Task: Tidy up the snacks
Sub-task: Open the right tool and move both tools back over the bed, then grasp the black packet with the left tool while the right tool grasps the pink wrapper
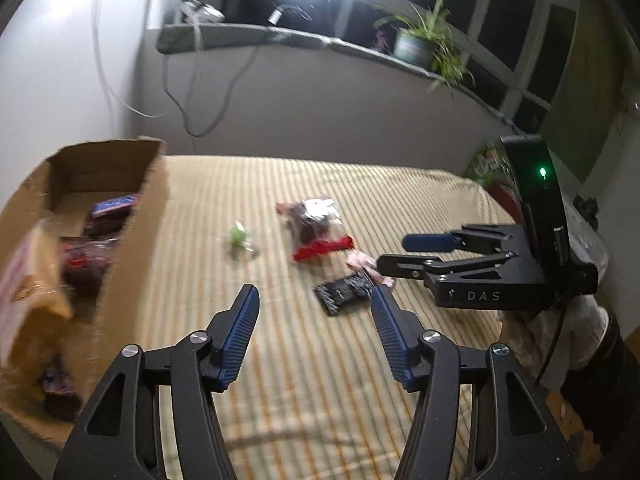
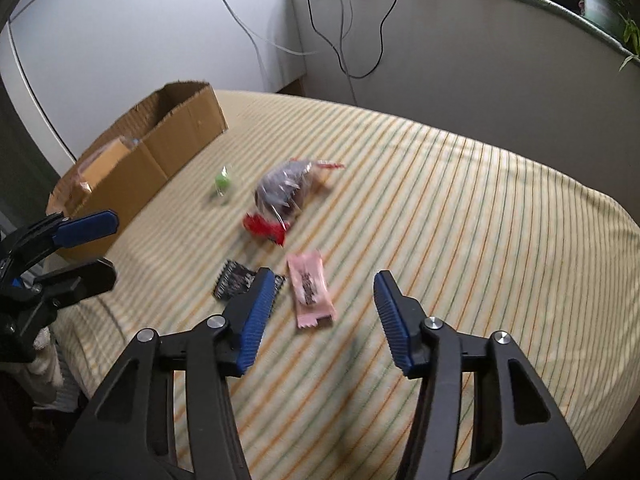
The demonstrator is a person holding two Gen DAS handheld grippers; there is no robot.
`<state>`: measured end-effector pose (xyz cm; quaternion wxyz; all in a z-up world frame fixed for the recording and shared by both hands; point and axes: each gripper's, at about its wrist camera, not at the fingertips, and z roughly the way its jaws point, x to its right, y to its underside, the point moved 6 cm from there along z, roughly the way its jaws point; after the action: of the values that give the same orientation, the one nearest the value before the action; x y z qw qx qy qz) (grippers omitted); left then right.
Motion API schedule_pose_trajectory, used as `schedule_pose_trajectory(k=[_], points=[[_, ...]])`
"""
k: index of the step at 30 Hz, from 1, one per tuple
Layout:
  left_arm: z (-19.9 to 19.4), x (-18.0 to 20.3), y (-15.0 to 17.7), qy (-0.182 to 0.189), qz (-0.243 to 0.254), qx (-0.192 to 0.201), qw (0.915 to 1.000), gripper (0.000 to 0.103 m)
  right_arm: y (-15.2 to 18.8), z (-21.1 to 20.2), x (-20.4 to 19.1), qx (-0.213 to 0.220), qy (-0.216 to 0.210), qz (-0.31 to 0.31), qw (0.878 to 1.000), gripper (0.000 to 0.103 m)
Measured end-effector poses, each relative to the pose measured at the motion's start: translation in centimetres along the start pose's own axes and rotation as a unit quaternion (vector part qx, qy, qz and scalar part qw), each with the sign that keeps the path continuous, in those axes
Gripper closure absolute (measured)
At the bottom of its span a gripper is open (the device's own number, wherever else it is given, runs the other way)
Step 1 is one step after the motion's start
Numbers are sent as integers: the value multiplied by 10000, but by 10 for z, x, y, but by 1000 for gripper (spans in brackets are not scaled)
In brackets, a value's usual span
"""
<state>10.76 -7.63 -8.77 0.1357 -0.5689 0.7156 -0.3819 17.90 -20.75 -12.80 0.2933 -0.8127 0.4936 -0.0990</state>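
Right now I have both grippers hovering over the striped bedsheet, and neither has hold of anything. My left gripper has its blue-padded fingers spread wide with nothing between them, aimed across the sheet beside the cardboard box; my right gripper is spread just as wide and empty, and from the left wrist view I see it reaching in from the right side with its fingers apart. The loose snacks lie on the sheet between the two grippers and the far wall: a pink wrapped bar sits just ahead of my right gripper's fingers, a black wrapper lies close beside it — partly hidden behind my right gripper's left finger — and further out rests a clear bag with a red strip along one end, holding dark pieces. A small green candy lies apart from the bag, nearer the box. The box stands open on the left side of the bed and already has several packets in it, red and dark ones as far as the blur lets me tell. A potted plant stands on the window ledge behind.
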Motion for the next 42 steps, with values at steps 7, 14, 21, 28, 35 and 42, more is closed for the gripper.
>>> schedule_pose_trajectory(k=[7, 14, 21, 28, 35, 42], points=[[33, 22, 0, 12, 700, -480, 9964, 46, 6, 13, -5, -199, -67, -245, 9995, 54], [58, 30, -2, -70, 1133, -772, 9905, 46, 0, 23, -9, -231, -83, -378, 9990, 56], [81, 38, -5, -115, 1573, -935, 9830, 46, -4, 27, -7, -249, 3, -543, 9982, 67], [90, 42, 1, -19, 1689, -1003, 9805, 61, -3, 25, 1, -249, -20, -512, 9984, 71], [90, 47, 5, -2, 1666, -950, 9814, 79, -1, 25, -6, -247, 216, -645, 9974, 77], [79, 40, 6, 39, 1455, -887, 9854, 80, 1, 20, -7, -242, 272, -615, 9974, 82]])
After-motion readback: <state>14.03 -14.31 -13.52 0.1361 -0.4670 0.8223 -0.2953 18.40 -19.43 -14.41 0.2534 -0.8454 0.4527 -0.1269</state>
